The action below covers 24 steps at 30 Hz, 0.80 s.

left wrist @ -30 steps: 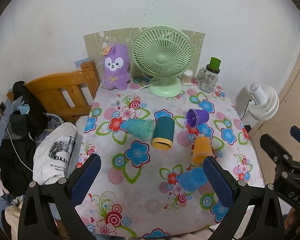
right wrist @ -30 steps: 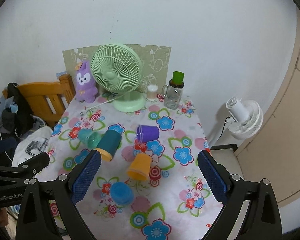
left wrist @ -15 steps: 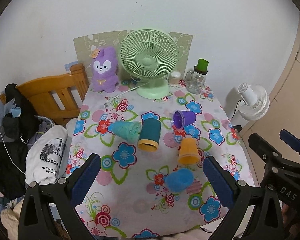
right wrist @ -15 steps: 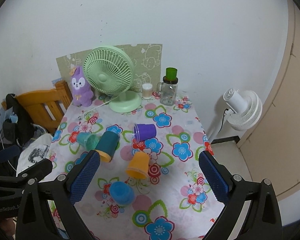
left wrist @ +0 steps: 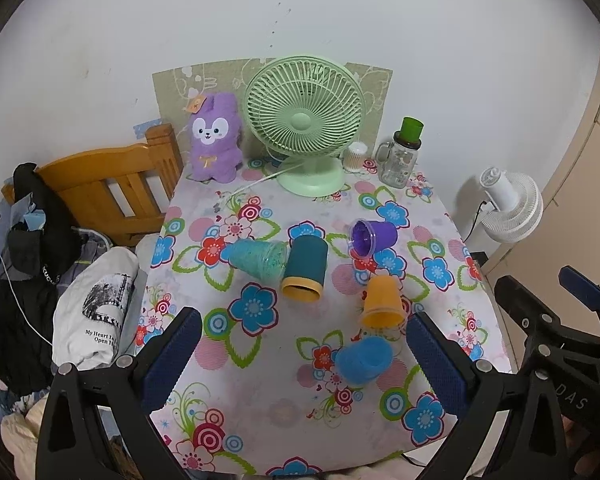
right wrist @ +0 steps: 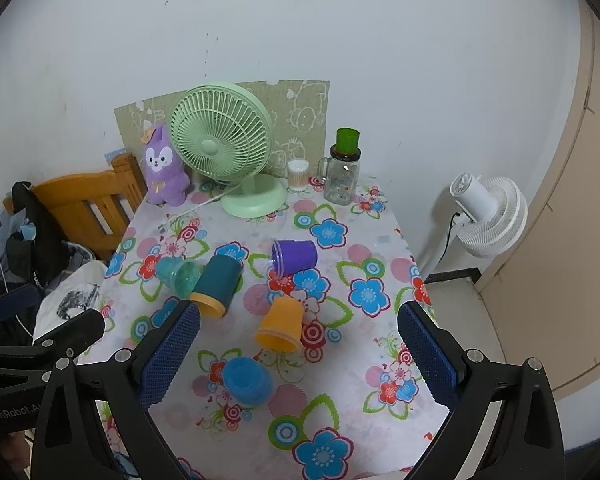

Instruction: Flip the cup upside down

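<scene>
Several cups lie on their sides on the floral table [left wrist: 260,392]: a light teal cup [left wrist: 256,259], a dark teal cup with an orange rim [left wrist: 305,268], a purple cup [left wrist: 373,234], an orange cup [left wrist: 382,302] and a blue cup [left wrist: 363,360]. They also show in the right wrist view: purple [right wrist: 295,257], orange [right wrist: 281,323], blue [right wrist: 247,381], dark teal [right wrist: 216,285]. My left gripper [left wrist: 306,364] is open and empty, above the table's near edge. My right gripper [right wrist: 296,360] is open and empty, held high over the near right of the table.
A green desk fan [left wrist: 304,120], a purple plush rabbit [left wrist: 216,140], a glass jar mug with a green lid [left wrist: 400,156] and a small white container [left wrist: 356,157] stand at the back. A wooden chair [left wrist: 112,192] with clothes is left; a white floor fan [left wrist: 508,204] is right.
Both grippers have drawn back and up from the table, so the cups look smaller and farther. Nothing on the table has moved. Both grippers stay open.
</scene>
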{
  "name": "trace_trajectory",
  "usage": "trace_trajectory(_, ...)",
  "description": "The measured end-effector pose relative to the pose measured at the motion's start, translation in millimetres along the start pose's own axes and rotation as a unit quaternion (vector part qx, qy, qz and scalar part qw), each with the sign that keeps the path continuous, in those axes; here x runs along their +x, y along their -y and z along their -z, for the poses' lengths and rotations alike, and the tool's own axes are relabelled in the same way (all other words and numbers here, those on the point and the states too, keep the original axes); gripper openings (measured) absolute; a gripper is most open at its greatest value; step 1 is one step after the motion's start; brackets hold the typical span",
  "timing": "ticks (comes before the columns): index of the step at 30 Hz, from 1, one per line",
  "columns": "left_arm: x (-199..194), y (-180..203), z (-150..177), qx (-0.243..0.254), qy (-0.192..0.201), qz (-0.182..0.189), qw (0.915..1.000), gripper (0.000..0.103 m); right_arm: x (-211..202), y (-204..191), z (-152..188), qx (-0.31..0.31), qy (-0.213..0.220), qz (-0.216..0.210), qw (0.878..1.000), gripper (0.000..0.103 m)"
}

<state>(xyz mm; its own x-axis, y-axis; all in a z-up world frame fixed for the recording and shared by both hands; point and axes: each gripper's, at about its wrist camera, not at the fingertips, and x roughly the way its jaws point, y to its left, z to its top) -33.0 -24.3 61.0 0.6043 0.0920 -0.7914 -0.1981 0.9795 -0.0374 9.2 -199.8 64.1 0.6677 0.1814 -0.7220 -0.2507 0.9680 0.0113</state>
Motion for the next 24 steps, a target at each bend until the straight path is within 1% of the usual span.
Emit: trace_trajectory(24,4.6,0.8,2.3,0.007,-0.005,0.000,1.0000,0.103,5.3,-2.9,3.7,0.009,-0.011,0.010,1.000,0.100)
